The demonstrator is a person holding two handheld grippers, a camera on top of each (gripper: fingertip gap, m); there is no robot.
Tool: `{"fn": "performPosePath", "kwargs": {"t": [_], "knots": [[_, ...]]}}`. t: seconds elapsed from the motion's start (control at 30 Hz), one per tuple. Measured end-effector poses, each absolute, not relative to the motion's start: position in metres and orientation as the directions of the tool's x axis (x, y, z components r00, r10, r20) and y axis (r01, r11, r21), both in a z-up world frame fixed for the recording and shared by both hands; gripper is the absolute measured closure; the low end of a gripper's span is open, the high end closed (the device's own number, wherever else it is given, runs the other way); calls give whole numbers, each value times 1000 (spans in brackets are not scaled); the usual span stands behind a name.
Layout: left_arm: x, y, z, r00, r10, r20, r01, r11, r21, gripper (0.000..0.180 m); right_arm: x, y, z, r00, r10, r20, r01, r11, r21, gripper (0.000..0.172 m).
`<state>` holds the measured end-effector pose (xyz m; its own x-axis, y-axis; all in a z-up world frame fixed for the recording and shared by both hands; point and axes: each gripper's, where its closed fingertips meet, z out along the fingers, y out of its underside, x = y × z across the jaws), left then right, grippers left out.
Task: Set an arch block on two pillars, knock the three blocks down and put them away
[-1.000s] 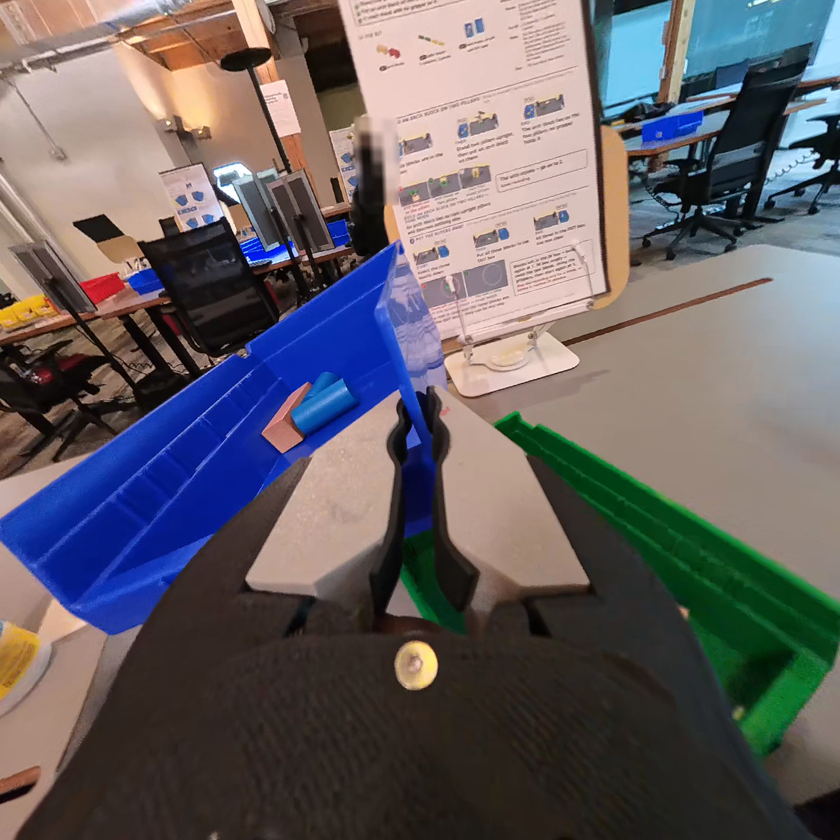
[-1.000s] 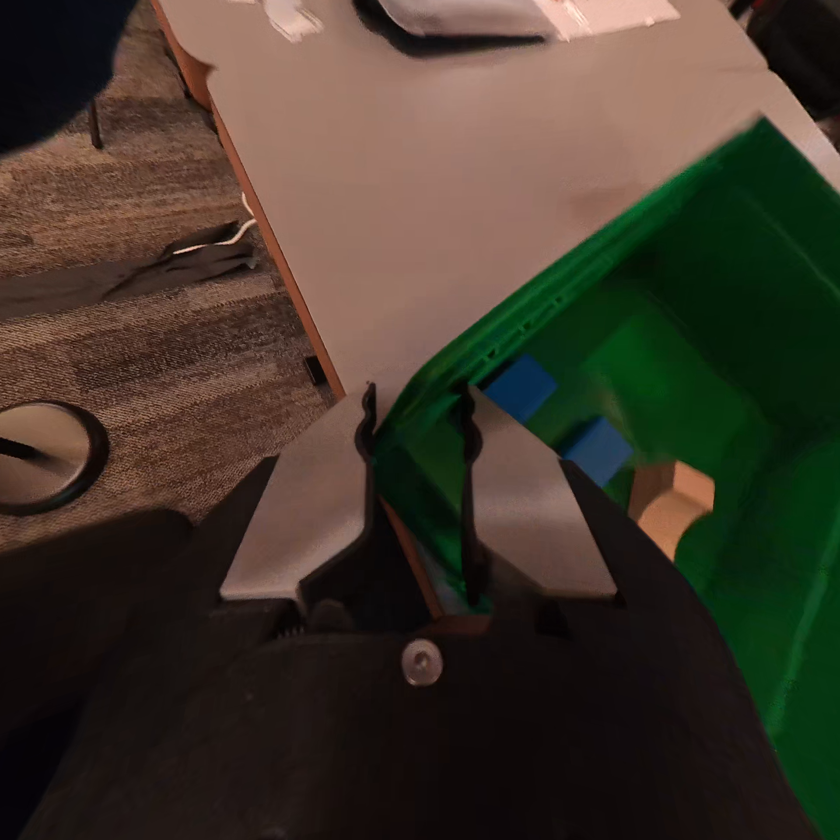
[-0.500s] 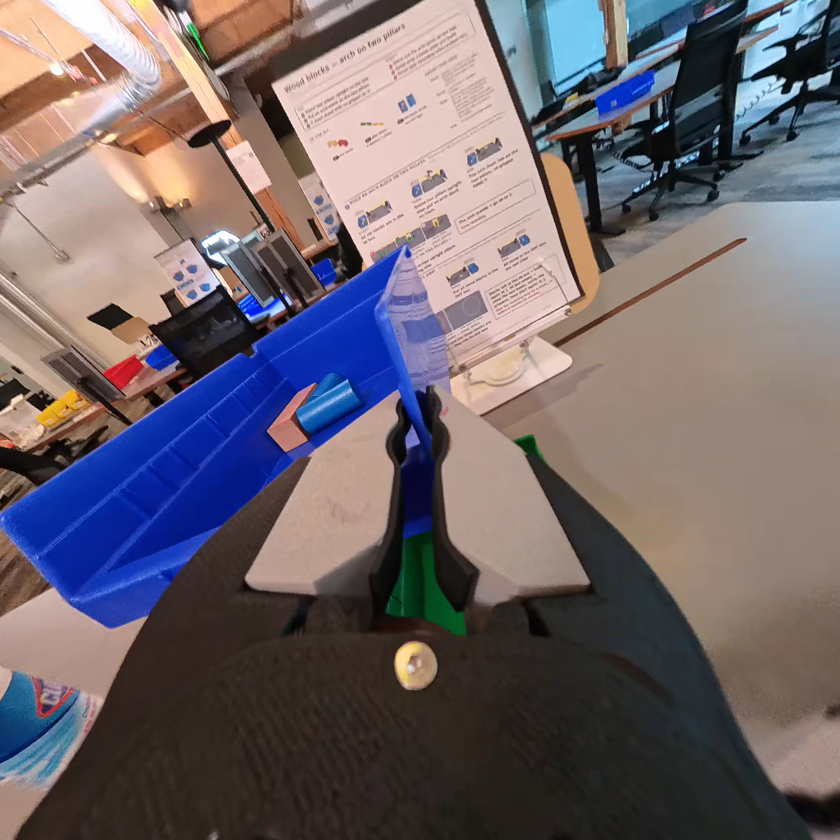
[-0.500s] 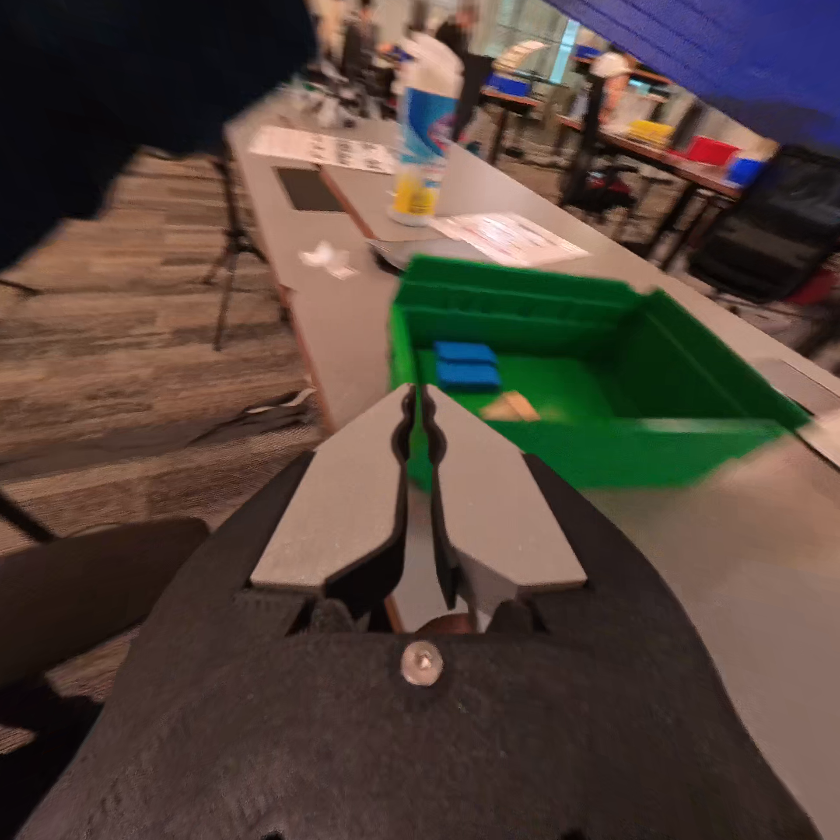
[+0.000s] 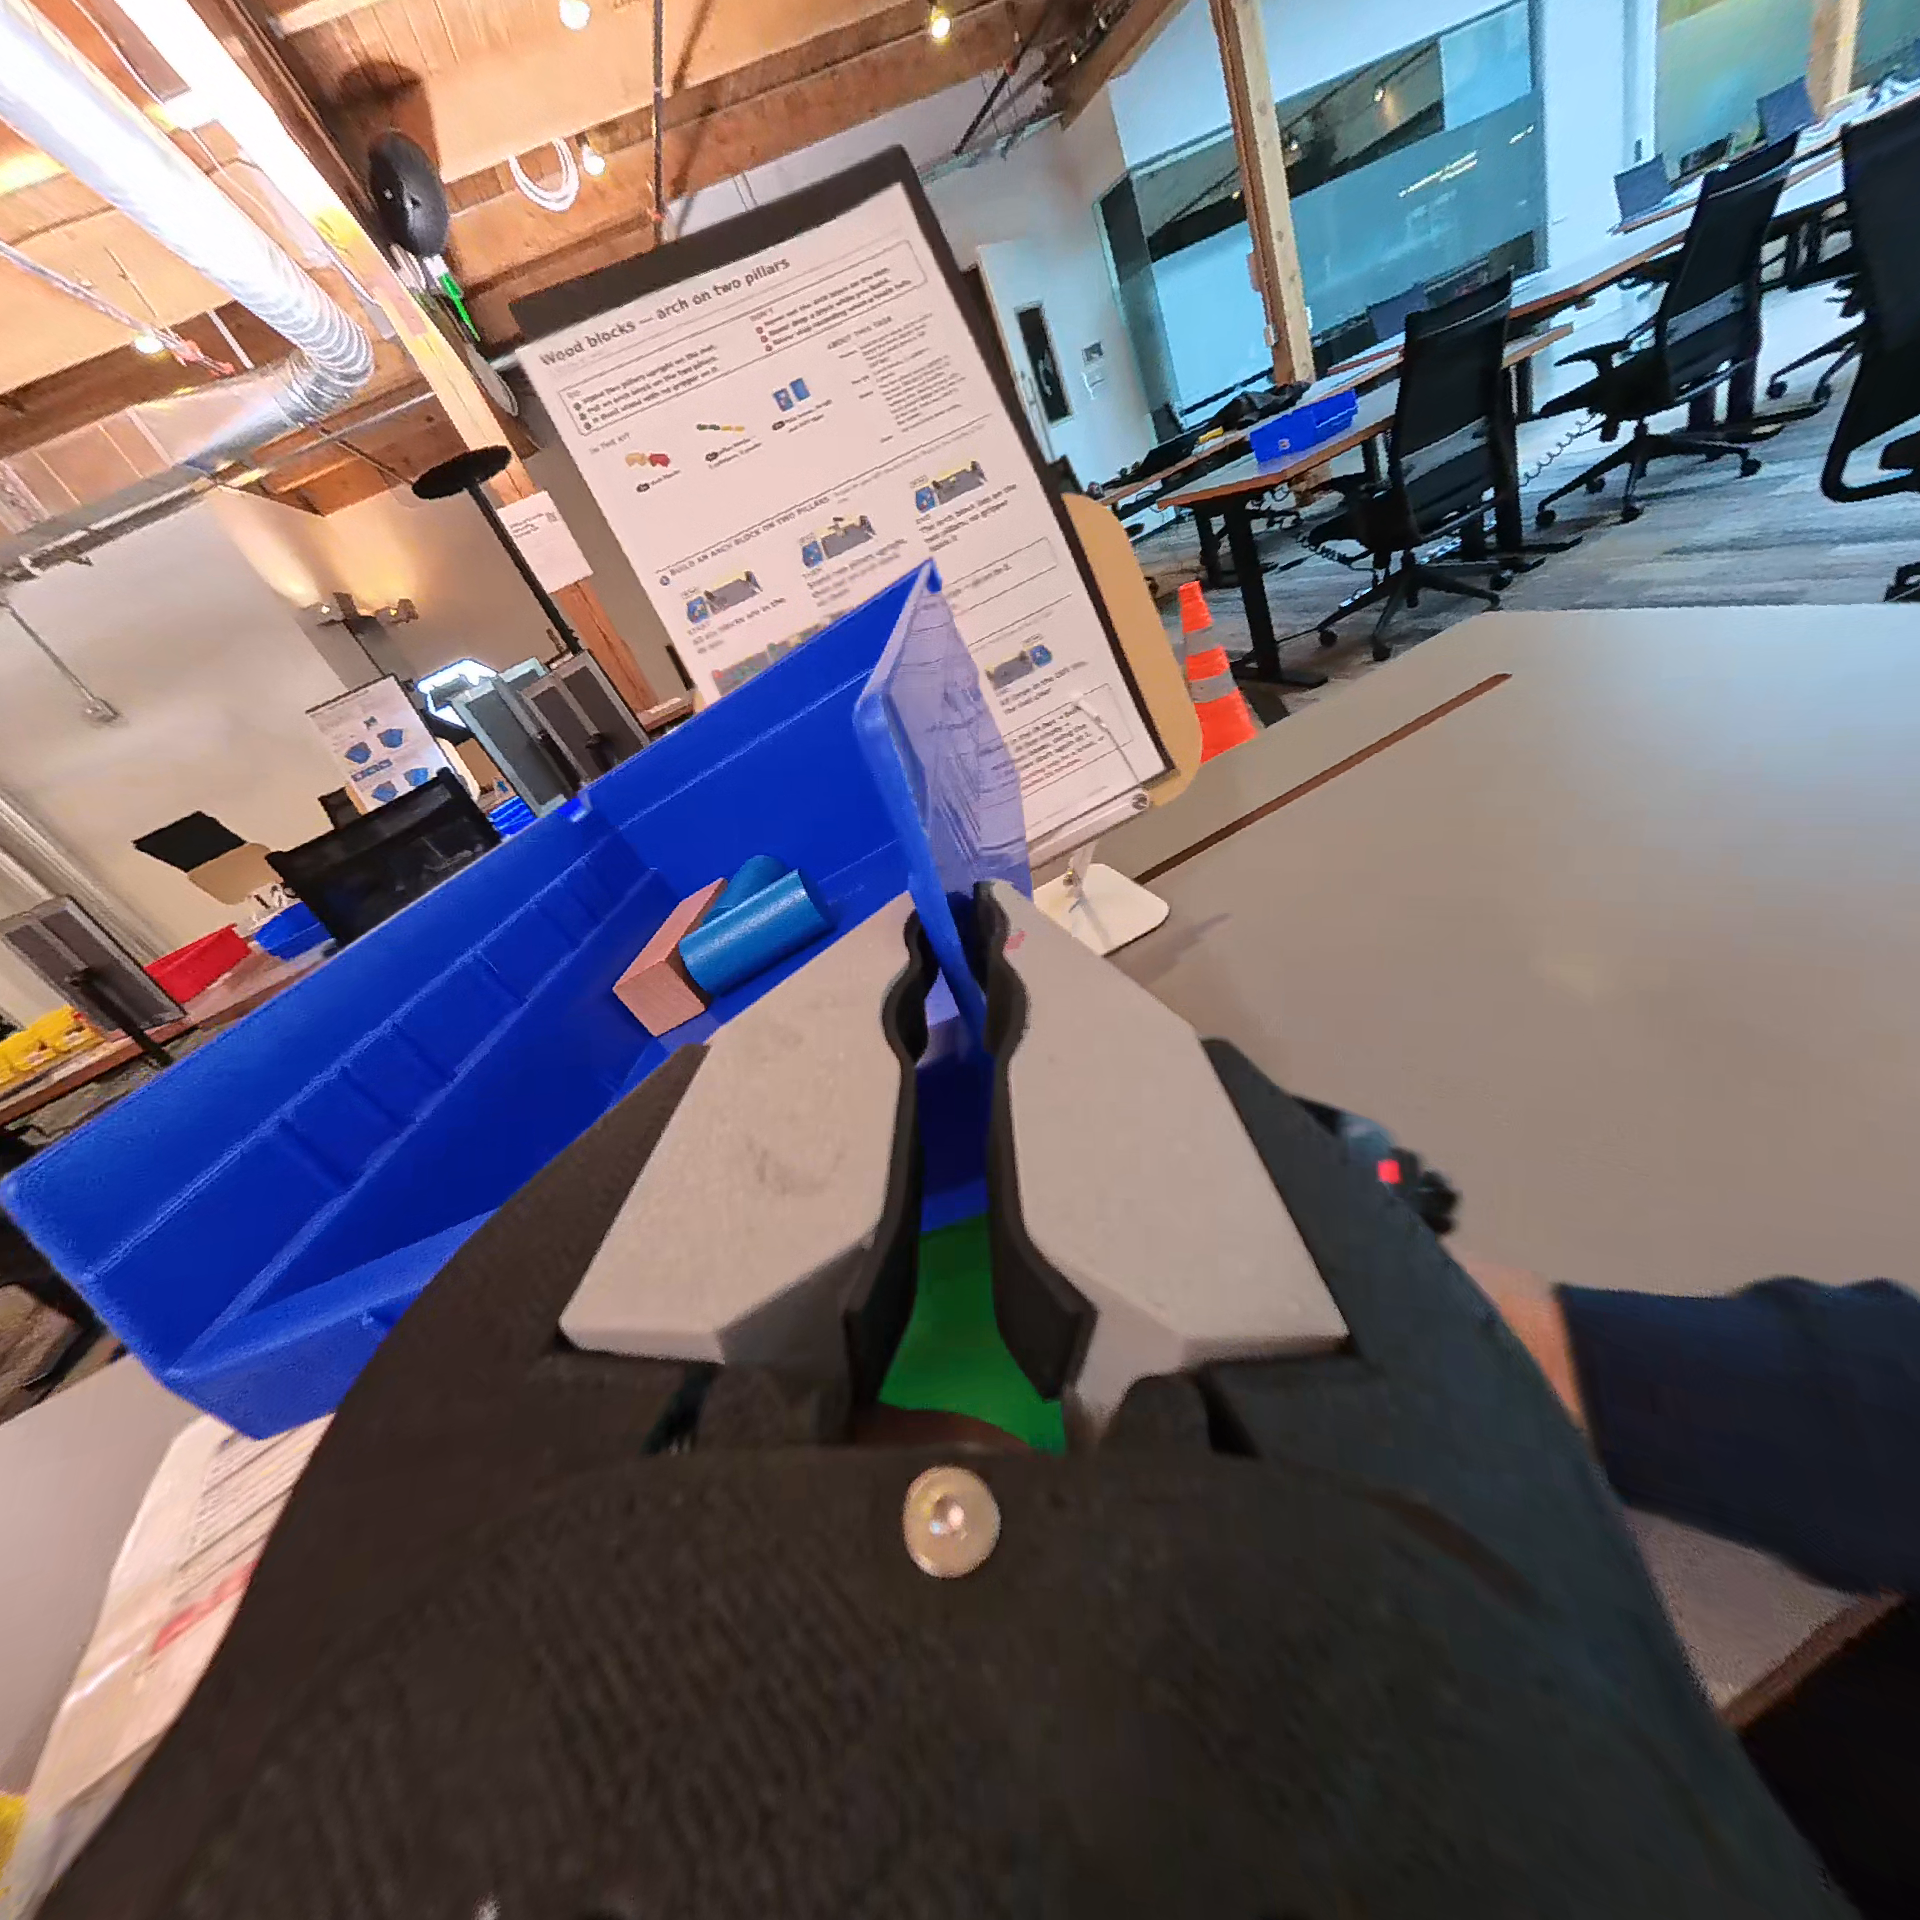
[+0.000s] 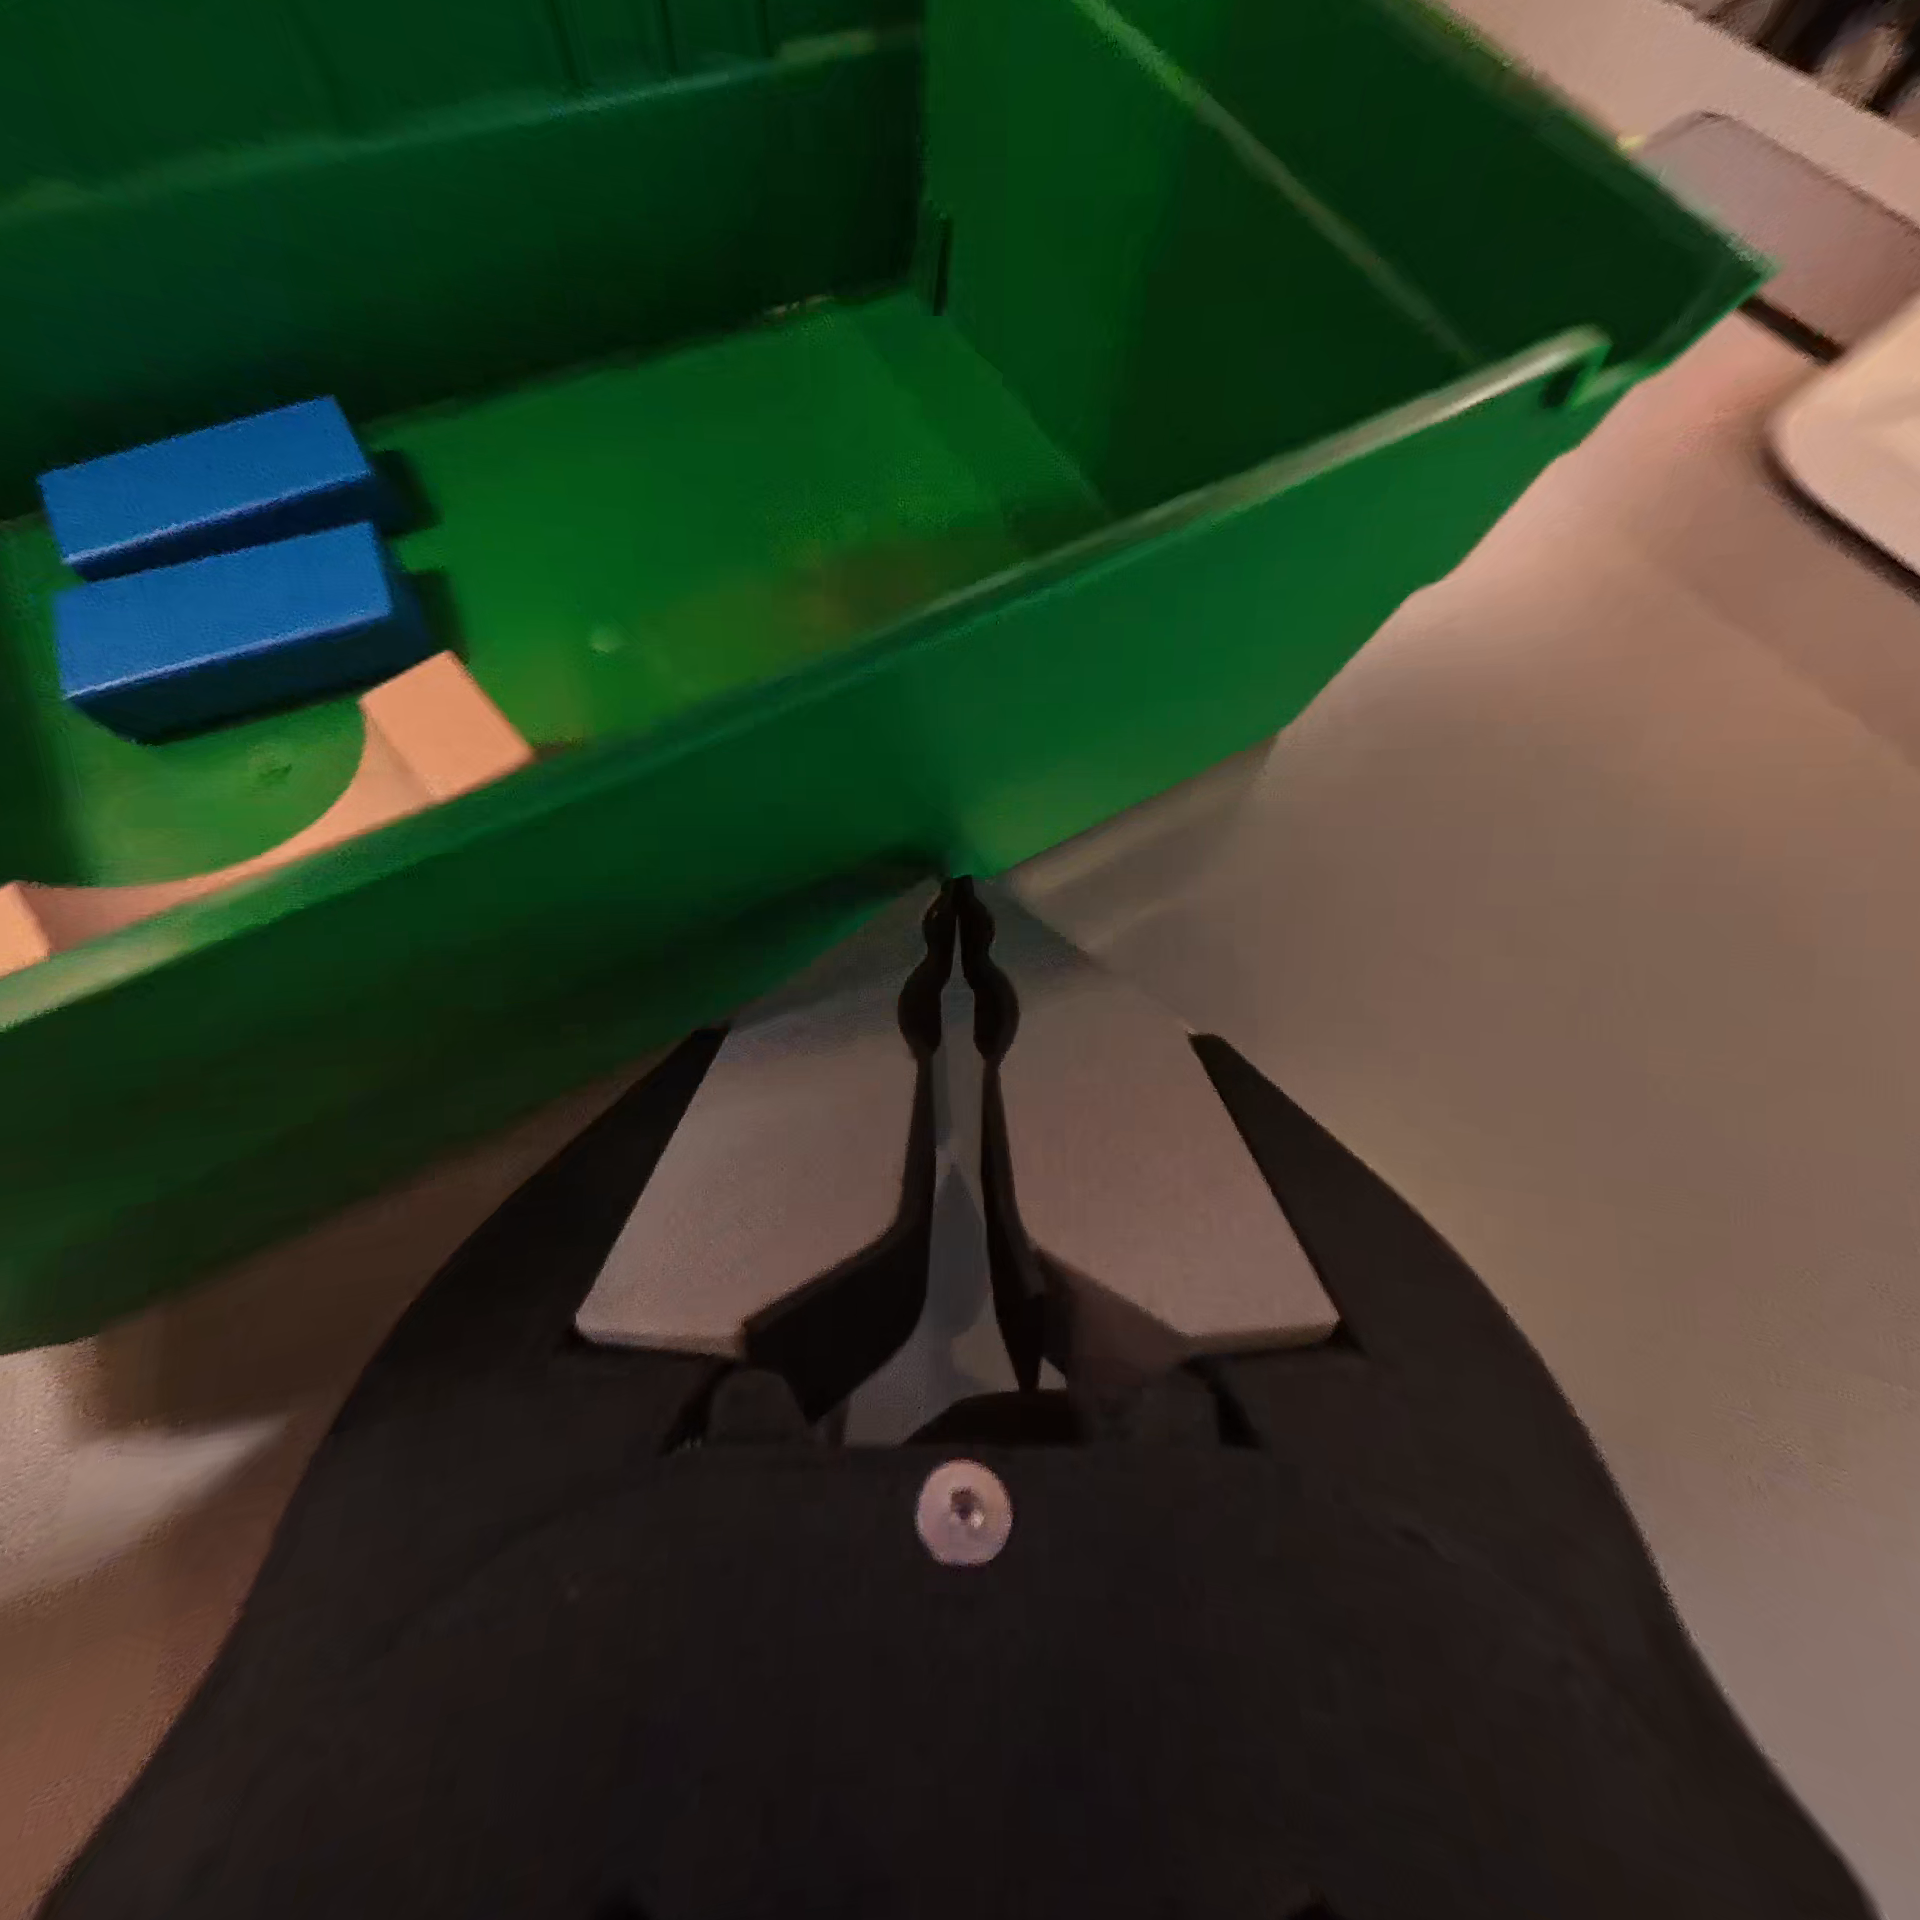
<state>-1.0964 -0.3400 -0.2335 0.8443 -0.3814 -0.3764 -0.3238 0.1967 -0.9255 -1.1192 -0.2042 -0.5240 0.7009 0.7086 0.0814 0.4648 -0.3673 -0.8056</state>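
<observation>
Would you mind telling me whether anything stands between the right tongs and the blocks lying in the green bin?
Yes: the green bin's near wall. The shut right tongs sit low outside it, while two blue blocks and the arch block lie inside.

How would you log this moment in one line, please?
left hand-held gripper: clamps blue bin wall | right hand-held gripper: shut, empty, by green bin

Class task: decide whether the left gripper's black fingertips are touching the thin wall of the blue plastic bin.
Touching. The left wrist view shows both fingertips of the left gripper closed against the wall of the blue plastic bin.
</observation>
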Motion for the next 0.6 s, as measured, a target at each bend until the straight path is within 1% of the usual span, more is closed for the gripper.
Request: {"fn": "performPosePath", "kwargs": {"t": [0.07, 0.17, 0.27, 0.33, 0.4, 0.47, 0.5, 0.53, 0.6], "knots": [[-1089, -341, -238, 846, -392, -360, -305, 198, -932, 178, -1118, -202, -526, 702, 706, 90, 489, -386, -783, 172], [-1072, -340, -248, 839, -411, -356, -293, 210, -933, 178, -1081, -215, -512, 692, 711, 125, 491, -338, -803, 172], [-1042, -339, -262, 822, -439, -363, -287, 231, -930, 177, -1007, -236, -505, 717, 681, 148, 470, -315, -825, 172], [-1013, -339, -275, 799, -470, -375, -287, 249, -925, 177, -945, -249, -500, 746, 652, 135, 437, -326, -838, 164], [-977, -339, -292, 764, -512, -393, -295, 264, -918, 178, -876, -256, -486, 810, 577, 103, 365, -358, -859, 163], [-937, -339, -315, 726, -558, -402, -299, 270, -915, 178, -813, -265, -465, 871, 490, 26, 241, -380, -893, 160], [-917, -340, -327, 711, -578, -401, -296, 271, -916, 177, -789, -271, -454, 882, 470, -34, 170, -385, -907, 163], [-897, -339, -339, 701, -591, -399, -292, 274, -917, 177, -771, -280, -444, 876, 471, -100, 104, -387, -916, 169], [-858, -338, -369, 682, -620, -389, -283, 267, -921, 177, -747, -295, -422, 846, 492, -205, -10, -370, -929, 172]]}}
